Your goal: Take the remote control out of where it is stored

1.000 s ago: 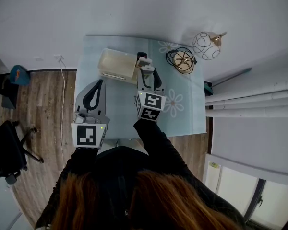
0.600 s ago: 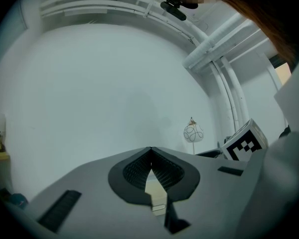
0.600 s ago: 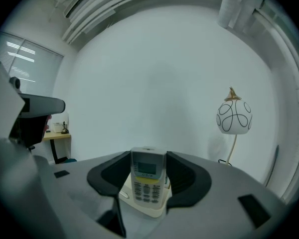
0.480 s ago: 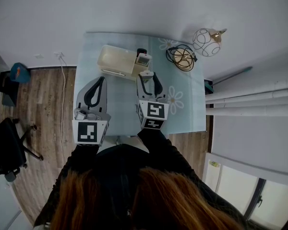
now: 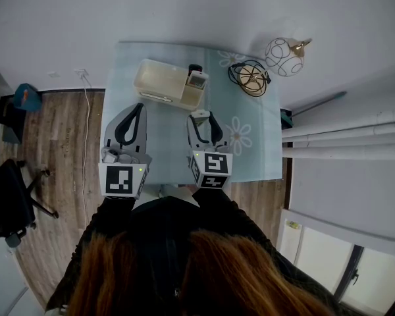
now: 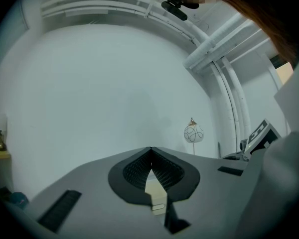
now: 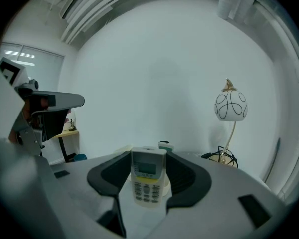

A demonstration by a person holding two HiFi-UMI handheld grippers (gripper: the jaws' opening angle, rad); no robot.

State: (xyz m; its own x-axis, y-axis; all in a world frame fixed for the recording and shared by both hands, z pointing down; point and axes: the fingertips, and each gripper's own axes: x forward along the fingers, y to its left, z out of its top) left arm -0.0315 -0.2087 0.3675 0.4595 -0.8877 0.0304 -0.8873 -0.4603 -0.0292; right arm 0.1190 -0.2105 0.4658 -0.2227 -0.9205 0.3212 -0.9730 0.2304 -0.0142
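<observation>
Two grippers reach over a pale blue-green worktop (image 5: 158, 137) printed with white daisies in the head view. The left gripper (image 5: 139, 108) has its curved grey jaws together and empty, apart from the cream rectangular storage box (image 5: 159, 83) ahead of it. The right gripper (image 5: 201, 118) is clamped on the remote control (image 5: 198, 114), a slim white slab held clear of the box, near its right end. Another remote (image 5: 197, 79) stands in the box's right-end compartment. At the far right corner a coil of black cable (image 5: 250, 81) lies below a round white lamp globe (image 5: 282, 54) traced with looping dark lines.

From the left gripper view, the ribbed black pads meet at their tips. A sliver of the cream box shows through the narrow gap beneath them.

From the right gripper view, the remote control stands upright between the ribbed pads, pressed on both sides. It has a grey screen on top, then a yellow band and rows of small pale buttons. The other remote's teal-edged top peeks out behind it.
</observation>
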